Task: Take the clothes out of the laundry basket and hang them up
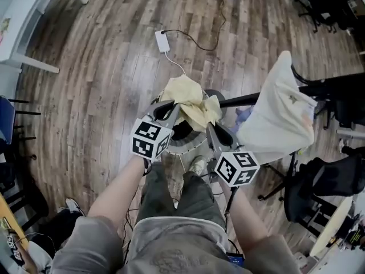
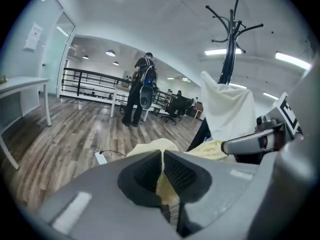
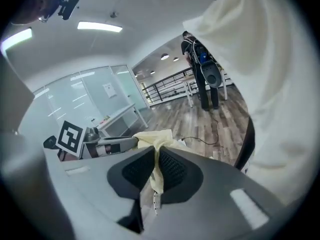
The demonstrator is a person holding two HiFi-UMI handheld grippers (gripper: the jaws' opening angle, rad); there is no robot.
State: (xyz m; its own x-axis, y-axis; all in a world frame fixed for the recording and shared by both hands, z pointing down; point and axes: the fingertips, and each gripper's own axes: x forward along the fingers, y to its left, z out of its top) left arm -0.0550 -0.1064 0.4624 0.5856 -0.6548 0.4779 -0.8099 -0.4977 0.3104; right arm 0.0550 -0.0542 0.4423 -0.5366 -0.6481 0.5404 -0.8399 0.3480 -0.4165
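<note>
A pale yellow garment (image 1: 191, 103) is held up between my two grippers over the round laundry basket (image 1: 183, 143). My left gripper (image 1: 171, 111) is shut on the garment's left part, the cloth (image 2: 162, 184) pinched between its jaws. On the right side my right gripper (image 1: 211, 128) is shut on the same garment (image 3: 155, 171). A cream garment (image 1: 280, 110) hangs on the black coat stand (image 2: 229, 44) to my right, and also fills the right of the right gripper view as a cream garment (image 3: 265, 84).
A white power adapter (image 1: 162, 41) with its cable lies on the wood floor ahead. Black office chairs (image 1: 325, 187) stand at the right. A white table (image 1: 23, 21) is at far left. A person (image 2: 141, 89) stands farther off in the room.
</note>
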